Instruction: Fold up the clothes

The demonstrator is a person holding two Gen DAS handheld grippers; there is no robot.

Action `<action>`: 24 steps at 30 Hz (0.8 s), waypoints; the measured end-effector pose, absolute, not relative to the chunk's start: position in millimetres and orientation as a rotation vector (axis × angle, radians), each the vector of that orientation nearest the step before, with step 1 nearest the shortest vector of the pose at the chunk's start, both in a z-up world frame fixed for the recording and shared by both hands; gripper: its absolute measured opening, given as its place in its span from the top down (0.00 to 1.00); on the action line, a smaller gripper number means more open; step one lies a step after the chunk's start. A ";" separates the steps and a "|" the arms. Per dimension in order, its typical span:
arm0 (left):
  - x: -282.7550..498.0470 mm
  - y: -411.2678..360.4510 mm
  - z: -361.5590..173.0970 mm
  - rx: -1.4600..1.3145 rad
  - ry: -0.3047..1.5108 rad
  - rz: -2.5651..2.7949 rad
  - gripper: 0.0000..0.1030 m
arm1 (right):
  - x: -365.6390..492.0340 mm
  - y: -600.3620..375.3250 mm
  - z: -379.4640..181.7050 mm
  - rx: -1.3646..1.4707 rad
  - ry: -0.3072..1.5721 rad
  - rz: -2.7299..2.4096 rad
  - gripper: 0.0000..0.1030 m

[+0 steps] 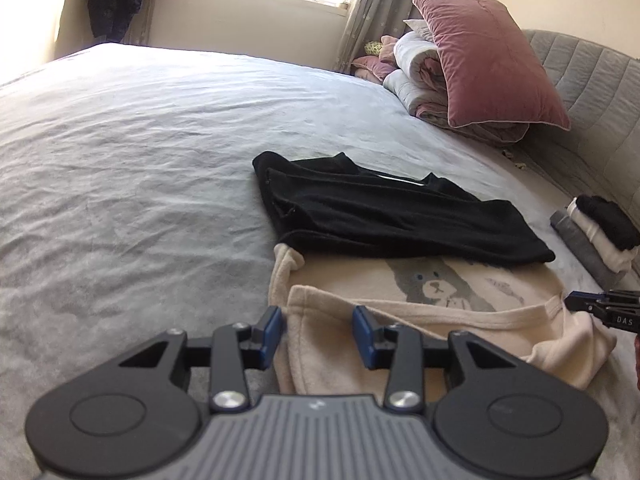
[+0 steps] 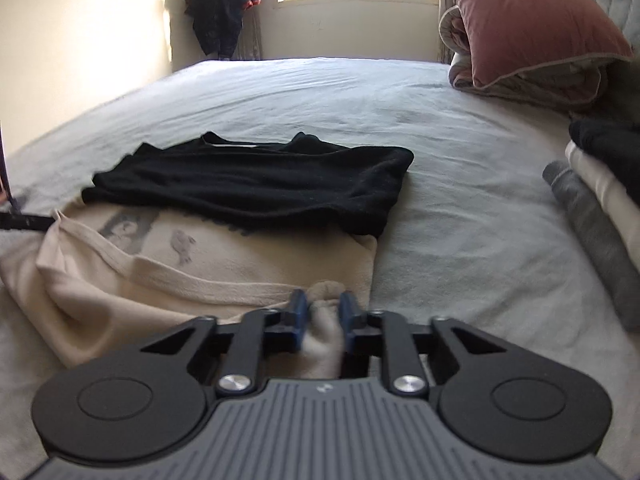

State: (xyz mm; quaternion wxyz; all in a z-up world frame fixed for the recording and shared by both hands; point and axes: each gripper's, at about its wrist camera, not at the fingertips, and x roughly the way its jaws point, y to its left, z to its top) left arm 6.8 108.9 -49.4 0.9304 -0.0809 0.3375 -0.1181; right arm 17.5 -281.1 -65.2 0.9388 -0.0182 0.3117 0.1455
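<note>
A cream top (image 1: pixel 424 320) with a grey bear print lies on the bed, its near hem turned over. It also shows in the right wrist view (image 2: pixel 224 256). A black garment (image 1: pixel 384 208) lies across its far part, also in the right wrist view (image 2: pixel 256 180). My left gripper (image 1: pixel 318 330) is open, its pads either side of the cream top's left hem corner. My right gripper (image 2: pixel 323 312) is shut on the top's right hem corner, cloth bunched between the pads. Its tip shows at the right edge of the left wrist view (image 1: pixel 600 304).
The grey bedsheet (image 1: pixel 140 160) spreads wide to the left. A pink pillow (image 1: pixel 488 60) rests on folded quilts by the grey headboard (image 1: pixel 592 80). A stack of folded clothes (image 2: pixel 600 184) lies to the right. Dark clothes (image 2: pixel 224 4) hang by the window.
</note>
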 end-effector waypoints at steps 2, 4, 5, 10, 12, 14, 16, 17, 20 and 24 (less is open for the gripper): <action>7.5 108.4 -49.8 -0.161 0.692 -0.239 0.63 | 15.4 -285.3 -62.8 -0.017 0.615 0.284 0.90; 7.7 108.4 -49.7 -0.162 0.691 -0.240 0.63 | 13.9 -295.1 -58.0 0.037 0.592 0.263 0.91; 7.7 108.4 -49.8 -0.160 0.690 -0.241 0.64 | 13.8 -300.6 -55.8 0.070 0.583 0.252 0.91; 7.9 104.7 -51.1 -0.137 0.689 -0.241 0.73 | 21.8 -316.2 -56.3 0.185 0.604 0.214 0.92; 7.4 103.3 -51.0 -0.127 0.685 -0.234 0.81 | 25.3 -310.9 -61.2 0.162 0.632 0.214 0.92; 5.5 103.9 -49.5 -0.130 0.673 -0.237 0.87 | 25.8 -307.1 -62.7 0.141 0.648 0.221 0.89; 2.5 104.1 -47.0 -0.130 0.655 -0.245 0.88 | 24.7 -307.1 -61.6 0.145 0.649 0.230 0.82; 1.1 103.8 -46.0 -0.126 0.648 -0.248 0.88 | 24.8 -308.4 -61.3 0.156 0.650 0.234 0.80; -1.8 102.5 -44.2 -0.113 0.636 -0.251 0.88 | 25.9 -312.2 -63.2 0.184 0.650 0.227 0.61; -5.5 100.7 -42.0 -0.105 0.610 -0.252 0.89 | 23.2 -308.8 -63.0 0.171 0.627 0.227 0.86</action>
